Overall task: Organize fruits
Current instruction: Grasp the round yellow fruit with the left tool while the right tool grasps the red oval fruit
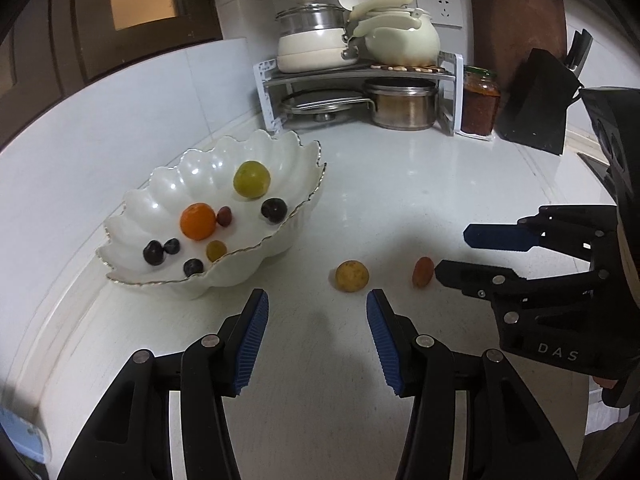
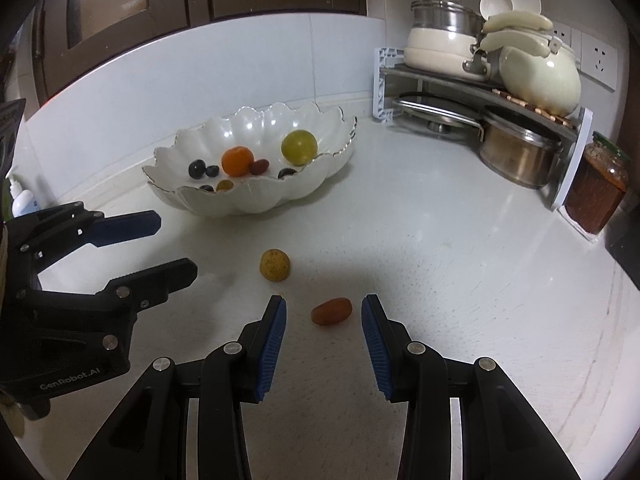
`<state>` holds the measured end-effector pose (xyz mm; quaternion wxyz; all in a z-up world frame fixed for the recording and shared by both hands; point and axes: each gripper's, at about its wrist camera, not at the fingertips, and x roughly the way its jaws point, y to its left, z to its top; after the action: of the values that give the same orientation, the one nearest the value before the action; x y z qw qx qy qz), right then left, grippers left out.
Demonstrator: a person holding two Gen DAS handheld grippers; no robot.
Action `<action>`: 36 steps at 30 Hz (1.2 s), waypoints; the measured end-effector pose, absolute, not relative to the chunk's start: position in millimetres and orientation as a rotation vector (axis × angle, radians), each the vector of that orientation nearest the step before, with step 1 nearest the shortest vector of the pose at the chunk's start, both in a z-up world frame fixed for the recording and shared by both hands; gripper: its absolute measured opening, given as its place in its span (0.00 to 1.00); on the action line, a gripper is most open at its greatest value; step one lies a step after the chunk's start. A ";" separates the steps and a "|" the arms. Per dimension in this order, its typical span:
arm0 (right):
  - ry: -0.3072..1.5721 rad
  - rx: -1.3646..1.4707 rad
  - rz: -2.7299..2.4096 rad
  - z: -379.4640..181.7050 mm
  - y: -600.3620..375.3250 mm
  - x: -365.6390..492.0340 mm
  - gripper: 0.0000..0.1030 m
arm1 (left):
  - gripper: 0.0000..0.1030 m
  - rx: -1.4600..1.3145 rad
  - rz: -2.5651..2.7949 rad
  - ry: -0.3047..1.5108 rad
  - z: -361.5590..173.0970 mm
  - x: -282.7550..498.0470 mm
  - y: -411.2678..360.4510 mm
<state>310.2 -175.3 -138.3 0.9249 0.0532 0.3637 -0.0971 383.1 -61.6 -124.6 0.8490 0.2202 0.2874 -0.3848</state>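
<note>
Right wrist: fingers [image 2: 276, 340] apart, empty.

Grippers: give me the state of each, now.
Left gripper: open, holding nothing.
Right gripper: open, holding nothing; the small orange-red fruit lies on the counter between its fingertips, untouched.

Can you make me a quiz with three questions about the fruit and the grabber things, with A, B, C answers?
1. Where is the orange fruit?
A. in the white bowl
B. on the counter
C. in a gripper

2. How many fruits lie loose on the counter?
A. none
B. two
C. five

3. What is the right gripper doing?
A. squeezing a fruit
B. open, with the small reddish fruit just ahead
C. resting in the bowl

Answers: 1 A, it sits among the bowl's fruits. 2 B, the yellow fruit and the reddish one. 3 B, the pads touch nothing.
</note>
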 end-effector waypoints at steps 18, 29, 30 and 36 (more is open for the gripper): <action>0.817 0.137 -0.162 -160.7 -188.0 326.4 0.39 | 0.49 0.516 -0.882 0.636 -145.9 403.7 -91.5; 0.847 0.155 -0.136 -170.6 -195.3 335.7 0.39 | 0.49 0.502 -0.914 0.669 -151.6 414.4 -104.4; 0.850 0.157 -0.136 -171.3 -196.0 336.1 0.39 | 0.49 0.501 -0.916 0.670 -152.0 415.0 -105.6; 0.856 0.147 -0.120 -173.9 -196.2 337.3 0.39 | 0.48 0.517 -0.916 0.683 -157.0 416.5 -113.7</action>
<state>337.3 -196.2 -173.9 0.9054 0.0713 0.4146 -0.0579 416.5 -113.7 -157.0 0.8098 0.2418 0.3197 -0.4284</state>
